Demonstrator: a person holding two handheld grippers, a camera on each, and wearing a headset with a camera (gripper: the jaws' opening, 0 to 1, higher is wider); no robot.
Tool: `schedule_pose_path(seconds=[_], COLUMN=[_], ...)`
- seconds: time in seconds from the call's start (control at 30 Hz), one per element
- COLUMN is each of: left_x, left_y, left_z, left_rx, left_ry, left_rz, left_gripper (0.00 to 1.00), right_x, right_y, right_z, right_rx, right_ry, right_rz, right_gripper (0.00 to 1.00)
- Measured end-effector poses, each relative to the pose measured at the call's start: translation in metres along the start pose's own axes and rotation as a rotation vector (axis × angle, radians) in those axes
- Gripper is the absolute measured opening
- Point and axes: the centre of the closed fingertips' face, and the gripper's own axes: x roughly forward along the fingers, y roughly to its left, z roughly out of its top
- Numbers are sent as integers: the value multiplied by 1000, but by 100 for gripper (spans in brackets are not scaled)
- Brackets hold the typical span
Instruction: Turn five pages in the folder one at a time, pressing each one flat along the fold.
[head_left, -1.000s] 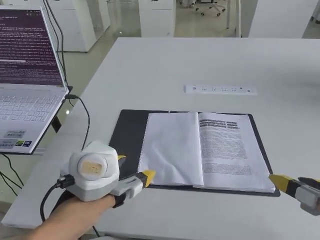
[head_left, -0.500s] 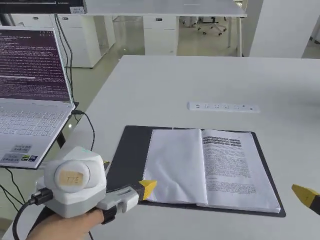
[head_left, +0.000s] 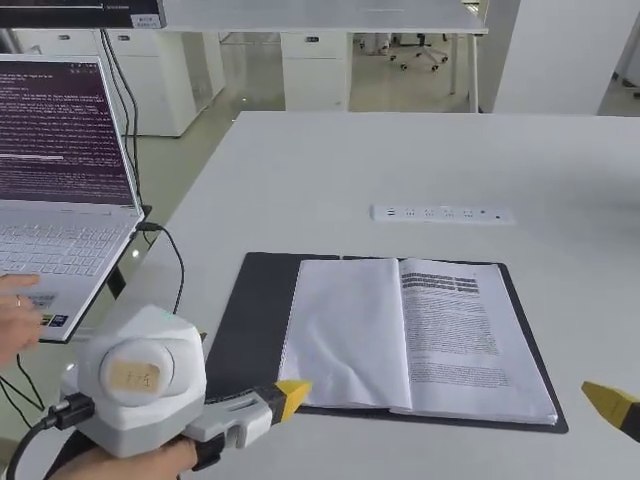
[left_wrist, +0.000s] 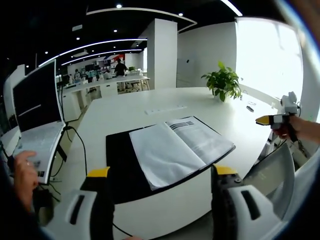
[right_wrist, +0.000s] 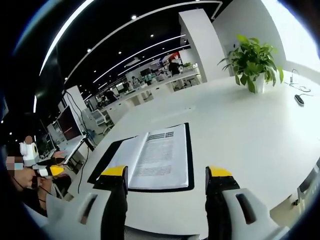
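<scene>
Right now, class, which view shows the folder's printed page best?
The head view: the printed page lies large, seen from above, its text lines distinct. Both gripper views show it smaller, at a low slant, text blurred.

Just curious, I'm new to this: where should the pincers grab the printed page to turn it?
Probably the printed page at its free lower right corner, from the right with the right gripper: the fold holds its left edge, and that corner lies nearest those open jaws.
</scene>
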Motion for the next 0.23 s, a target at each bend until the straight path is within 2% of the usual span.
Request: schedule_pose_path(seconds=[0.23], left_x=[2], left_y=[-5], left_z=[0], left_rx=[-11], left_ry=[7], left_rz=[-5], left_gripper=[84], right_x=[1], right_y=[0], right_z=[-2], right_rx=[-6], right_ry=[9], right_rz=[2], right_gripper=[63])
